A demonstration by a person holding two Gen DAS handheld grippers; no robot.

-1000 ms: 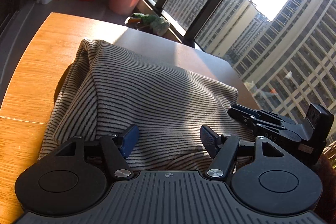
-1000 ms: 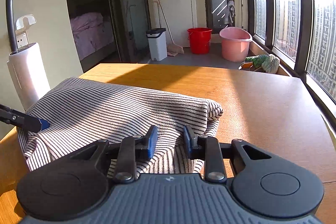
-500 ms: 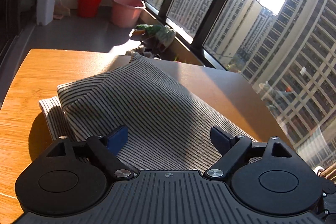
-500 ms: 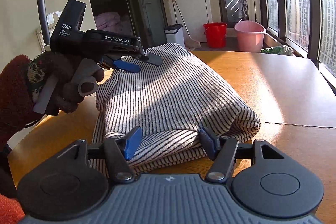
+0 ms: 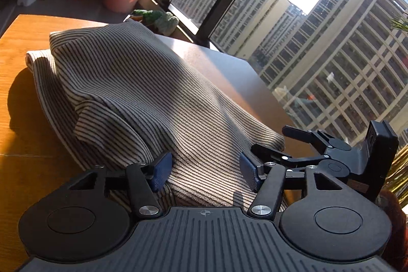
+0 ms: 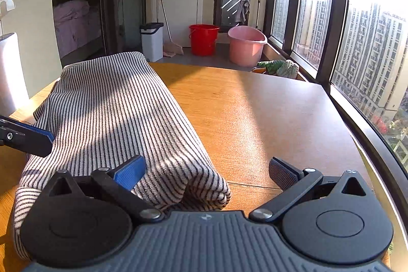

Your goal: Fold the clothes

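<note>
Lying folded on the table (image 6: 255, 119), the striped garment (image 6: 114, 114) was observed bulky. Left gripper (image 5: 204, 167) was closing astride its edge, unpinched; right gripper (image 6: 206, 172) was opening, spread wide. Lower layers were hidden.

Wooden desk (image 6: 255, 119), orange-brown grain, low sun across it, seam line near front edge. Striped garment (image 6: 114, 114) lying folded on desk's left part, thick bundle, lower layer poking out beneath on far-left side (image 5: 38, 63). Garment's shadow falling on wood beside it. Right part of desk bare wood up to window edge.
</note>
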